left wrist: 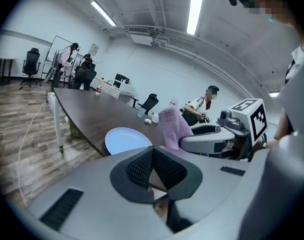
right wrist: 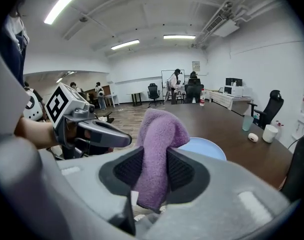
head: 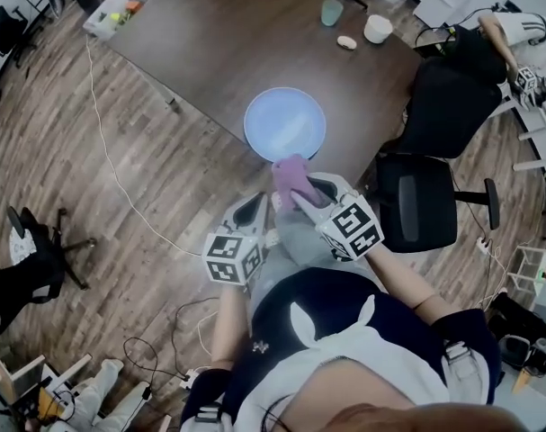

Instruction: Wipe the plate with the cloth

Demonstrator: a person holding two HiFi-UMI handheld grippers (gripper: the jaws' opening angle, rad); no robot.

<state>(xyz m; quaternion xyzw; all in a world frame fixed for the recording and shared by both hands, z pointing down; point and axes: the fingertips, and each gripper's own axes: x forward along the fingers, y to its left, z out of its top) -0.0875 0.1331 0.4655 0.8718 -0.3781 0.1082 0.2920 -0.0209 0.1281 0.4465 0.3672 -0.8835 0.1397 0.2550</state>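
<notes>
Right hand-held gripper [head: 299, 192] [right wrist: 153, 151]: jaws clamped on purple cloth [head: 290, 174] [right wrist: 159, 129], pads pressing it from both sides. The cloth's upper part folds over above the jaw tips, and a short end hangs below the pads. Left hand-held gripper [head: 257, 201] [left wrist: 153, 151]: jaw tips together, nothing between them. Both sit lower centre of the head view, side by side, left one just to the left of the right one, with marker cubes [head: 232, 257] [head: 355, 229] toward the person's body. Both aim up-frame at the plate [head: 285, 122]. Plate is light blue, round, lying flat on the dark brown surface [head: 255, 43] close to its near edge, centre of frame. Cloth top meets the plate's lower rim in the head view, but contact can't be judged there. In the left gripper view the cloth [left wrist: 173, 126] stands up in the air right of the plate [left wrist: 126, 139], not on it. In the right gripper view the plate [right wrist: 207, 146] shows behind and right of the cloth. Also on the surface, upper right of the head view: teal cup [head: 332, 12], white cup [head: 378, 29], and a small white item [head: 346, 42] between them and lower. Clear bin [head: 118, 14] at the surface's upper-left corner. Two black chairs [head: 432, 201] [head: 452, 106] right of centre. White cable [head: 120, 178] runs over the wood floor [head: 57, 151] at left. Other people at far desks in both gripper views.
</notes>
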